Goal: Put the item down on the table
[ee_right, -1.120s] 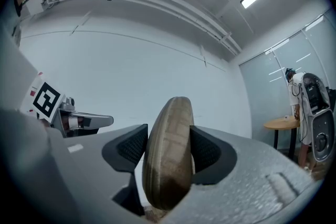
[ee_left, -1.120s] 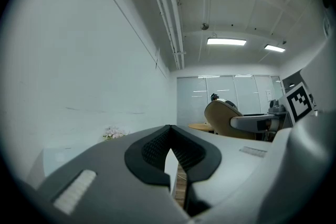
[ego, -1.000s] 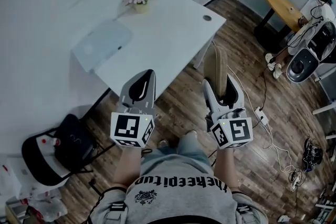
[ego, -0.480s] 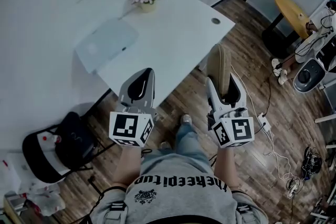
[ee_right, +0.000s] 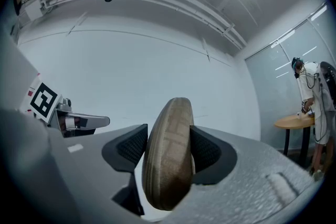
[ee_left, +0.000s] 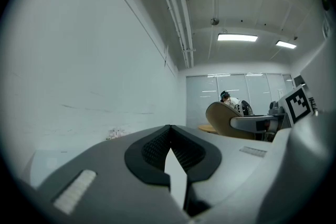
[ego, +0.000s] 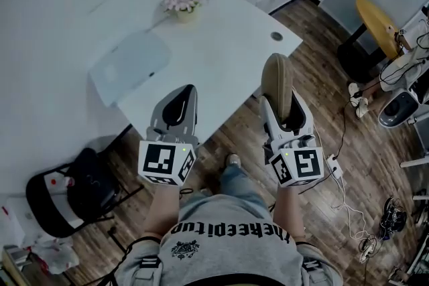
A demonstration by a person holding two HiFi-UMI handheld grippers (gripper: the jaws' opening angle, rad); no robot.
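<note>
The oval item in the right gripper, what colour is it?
Oval item: tan-brown, faint brick-like pattern; clearest in right gripper view.

We look along the left gripper [ee_left: 169, 132], its jaws closed together with nothing between them. A white wall [ee_left: 79, 60] fills the left. At right, a tan item [ee_left: 223, 119] shows near a marker cube [ee_left: 298, 103]. Ceiling lights [ee_left: 237, 38] glow above.

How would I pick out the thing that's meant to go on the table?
Start at the white table; beside its right edge hovers the right claw. It grips a tan, woven-looking oval disc on edge; the left claw holds nothing.
</note>
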